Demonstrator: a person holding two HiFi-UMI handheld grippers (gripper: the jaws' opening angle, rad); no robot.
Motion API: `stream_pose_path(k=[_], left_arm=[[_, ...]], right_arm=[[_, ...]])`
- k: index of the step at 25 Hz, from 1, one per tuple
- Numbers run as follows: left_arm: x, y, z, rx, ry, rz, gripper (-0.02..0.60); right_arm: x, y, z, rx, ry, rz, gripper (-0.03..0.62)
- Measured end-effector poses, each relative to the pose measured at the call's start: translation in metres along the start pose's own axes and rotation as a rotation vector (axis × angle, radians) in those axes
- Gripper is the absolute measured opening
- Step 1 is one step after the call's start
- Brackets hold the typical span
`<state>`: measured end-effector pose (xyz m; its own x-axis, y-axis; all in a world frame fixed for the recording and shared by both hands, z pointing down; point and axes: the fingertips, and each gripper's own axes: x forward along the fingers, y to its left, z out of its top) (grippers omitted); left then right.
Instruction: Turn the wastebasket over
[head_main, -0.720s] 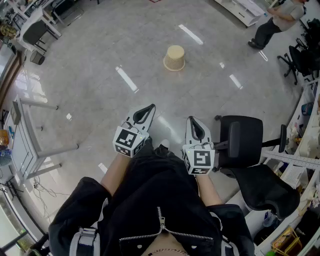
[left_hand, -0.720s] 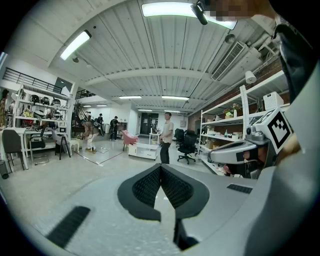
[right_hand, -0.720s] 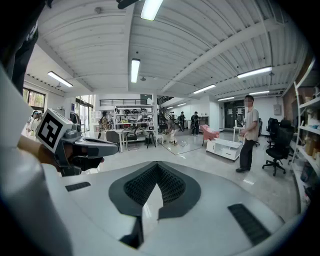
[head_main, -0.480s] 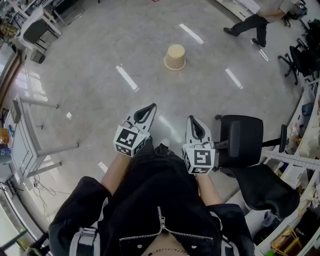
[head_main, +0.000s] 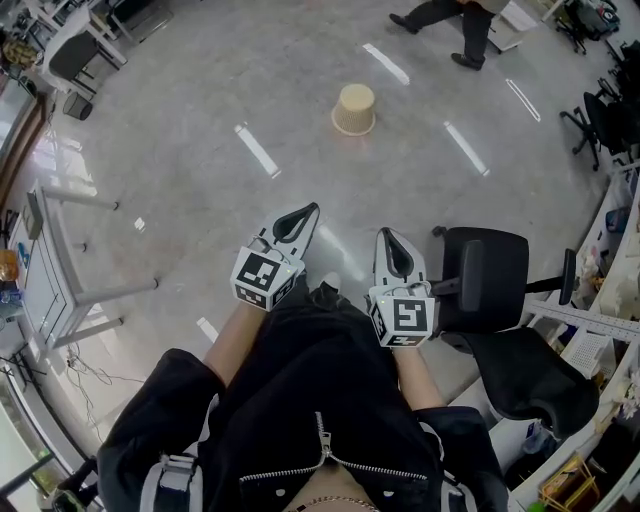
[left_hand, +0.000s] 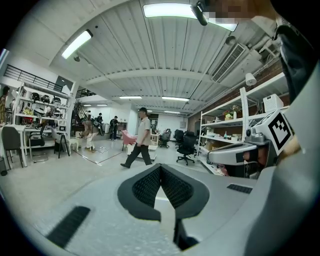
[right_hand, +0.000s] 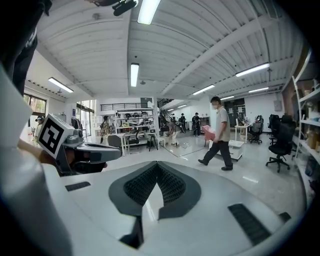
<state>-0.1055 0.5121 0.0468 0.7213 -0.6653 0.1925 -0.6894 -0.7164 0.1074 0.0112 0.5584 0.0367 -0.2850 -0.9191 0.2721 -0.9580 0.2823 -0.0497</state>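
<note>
A beige woven wastebasket (head_main: 354, 110) stands upside down on the grey floor, far ahead of me in the head view. My left gripper (head_main: 299, 216) and right gripper (head_main: 391, 241) are held close to my body, both shut with nothing between the jaws. Both point forward over the floor, well short of the basket. In the left gripper view the left gripper (left_hand: 160, 167) shows its black pads pressed together; in the right gripper view the right gripper (right_hand: 157, 164) looks the same. The basket does not show in either gripper view.
A black office chair (head_main: 490, 290) stands just right of me. A white table frame (head_main: 70, 260) is on the left. A person (head_main: 455, 25) walks across the floor beyond the basket, also seen as a person (left_hand: 138, 138) and a person (right_hand: 219, 134). Shelves (left_hand: 235, 122) line the right wall.
The person at the back has walked from the right edge leftward to behind the basket. My grippers have stayed in place.
</note>
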Motion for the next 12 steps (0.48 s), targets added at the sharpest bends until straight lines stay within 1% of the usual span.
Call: stream_pose_path(k=[5,12], left_arm=[[-0.0013,-0.0023,-0.0011,-0.003,0.002,-0.006,0.005],[-0.002,-0.0054,-0.0029,-0.001,0.012,-0.011,0.005]], right_arm=[[-0.0023,0.0038,0.0001,0.003,-0.009,0.0,0.011],[-0.0055,0.0051,-0.0052,0.016,0.007,0.005,0.011]])
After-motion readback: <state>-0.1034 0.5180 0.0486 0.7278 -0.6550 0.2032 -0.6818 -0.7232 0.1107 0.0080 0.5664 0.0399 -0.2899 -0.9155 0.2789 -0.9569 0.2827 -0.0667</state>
